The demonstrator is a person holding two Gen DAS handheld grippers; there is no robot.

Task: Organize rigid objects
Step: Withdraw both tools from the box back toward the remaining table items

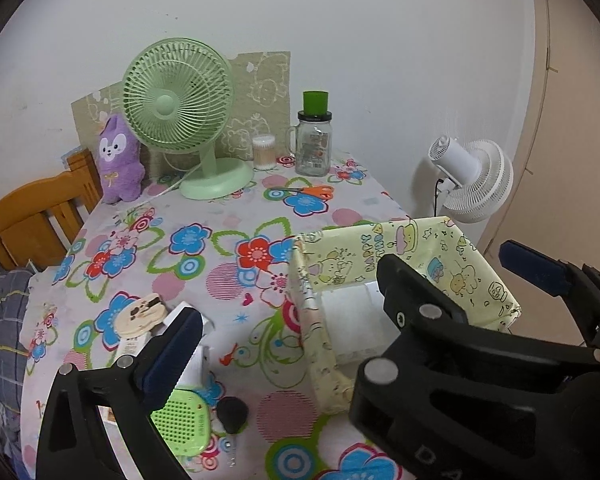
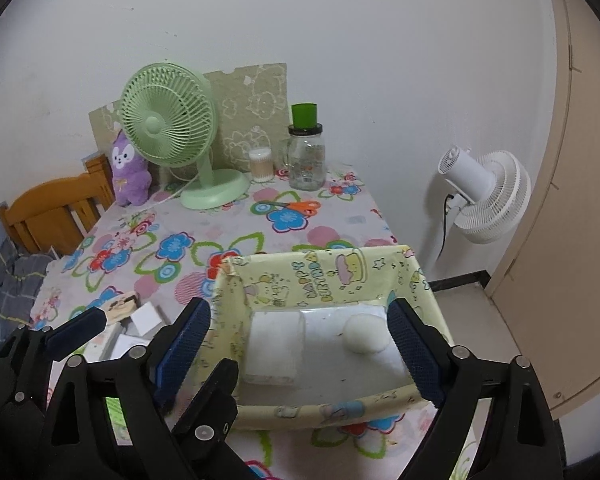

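Observation:
A yellow cartoon-print box (image 2: 324, 280) (image 1: 452, 256) stands open on the flowered table. Inside lie a white rectangular block (image 2: 274, 346) and a white round ball (image 2: 366, 334). My right gripper (image 2: 300, 352) is open and empty, hovering over the box with its fingers spread across it. My left gripper (image 1: 352, 320) is open and empty, left of the box above loose items: a green perforated case (image 1: 184, 420), a black key fob (image 1: 232, 414), a round cream lid (image 1: 140, 314) and white boxes (image 1: 198, 364). My left gripper also shows in the right wrist view (image 2: 140, 324).
At the table's back stand a green desk fan (image 1: 180, 120), a purple plush (image 1: 118, 160), a cotton swab jar (image 1: 264, 152) and a glass jar with green lid (image 1: 314, 140). Orange scissors (image 1: 312, 192) lie nearby. A white fan (image 1: 472, 180) stands right, a wooden chair (image 1: 40, 216) left.

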